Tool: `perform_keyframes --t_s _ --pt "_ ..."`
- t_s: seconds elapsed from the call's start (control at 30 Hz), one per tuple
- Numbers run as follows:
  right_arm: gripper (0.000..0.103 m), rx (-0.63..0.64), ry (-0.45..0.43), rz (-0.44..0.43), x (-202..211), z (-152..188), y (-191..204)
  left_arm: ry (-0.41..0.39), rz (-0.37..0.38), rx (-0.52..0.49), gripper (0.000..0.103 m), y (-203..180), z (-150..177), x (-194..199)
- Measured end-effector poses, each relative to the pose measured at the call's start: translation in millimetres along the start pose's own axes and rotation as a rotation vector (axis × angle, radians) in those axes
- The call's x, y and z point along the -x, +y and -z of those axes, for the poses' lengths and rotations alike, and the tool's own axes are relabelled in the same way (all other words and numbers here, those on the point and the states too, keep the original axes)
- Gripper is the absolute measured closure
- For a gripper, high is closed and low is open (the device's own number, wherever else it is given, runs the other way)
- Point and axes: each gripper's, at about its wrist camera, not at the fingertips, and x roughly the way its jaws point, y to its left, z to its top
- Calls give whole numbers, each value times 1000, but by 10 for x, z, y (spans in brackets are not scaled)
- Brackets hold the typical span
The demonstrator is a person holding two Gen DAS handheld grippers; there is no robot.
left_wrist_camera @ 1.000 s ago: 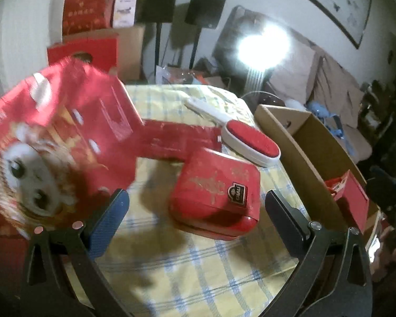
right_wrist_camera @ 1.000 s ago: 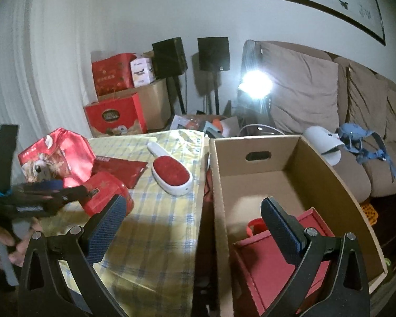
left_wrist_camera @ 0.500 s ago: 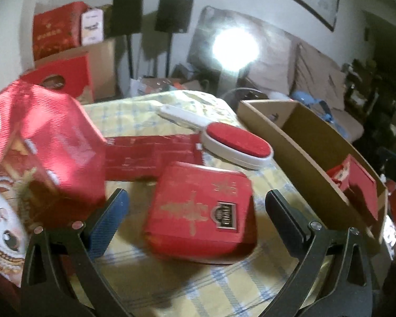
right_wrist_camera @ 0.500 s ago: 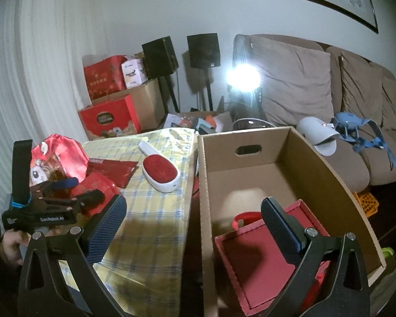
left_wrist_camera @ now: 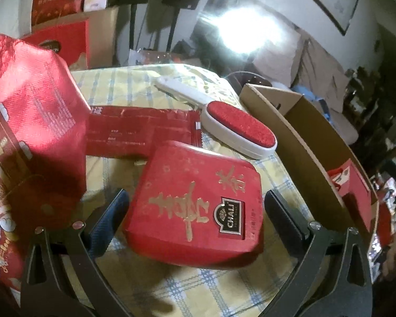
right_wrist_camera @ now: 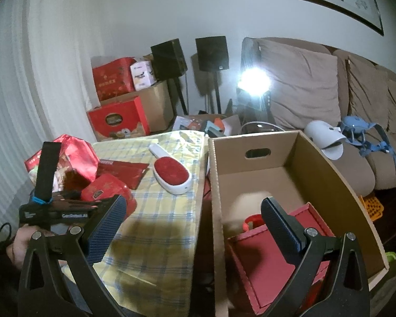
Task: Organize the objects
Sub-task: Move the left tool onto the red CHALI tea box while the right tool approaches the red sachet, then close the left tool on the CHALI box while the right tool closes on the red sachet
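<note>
The left gripper (left_wrist_camera: 195, 211), jaws apart, straddles a red tin (left_wrist_camera: 195, 198) marked "CHALI" on the table (left_wrist_camera: 211, 285). The right gripper (right_wrist_camera: 192, 227), also apart, hangs by the cardboard box (right_wrist_camera: 327, 163).

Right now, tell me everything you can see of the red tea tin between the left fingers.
The red tea tin is a flat, rounded-corner square box, apparently metal, lid closed, with gold calligraphy and a black CHALI badge. It lies on the yellow checked tablecloth, its far edge overlapping a flat red packet, near the lint brush. The left gripper straddles it, open.
</note>
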Motion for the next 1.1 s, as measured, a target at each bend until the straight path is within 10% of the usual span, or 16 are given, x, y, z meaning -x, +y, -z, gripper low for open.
perform_keyframes --t_s 0.2,0.83,1.1 --pt "1 10 -10 -5 47 -26 31 24 -60 -98 19 -104 43 -62" --pt "1 2 32 -16 -52 24 30 -31 -64 -71 22 113 29 387" --pt "1 -138 127 -246 -374 80 191 -145 -3 59 22 619 -78 869"
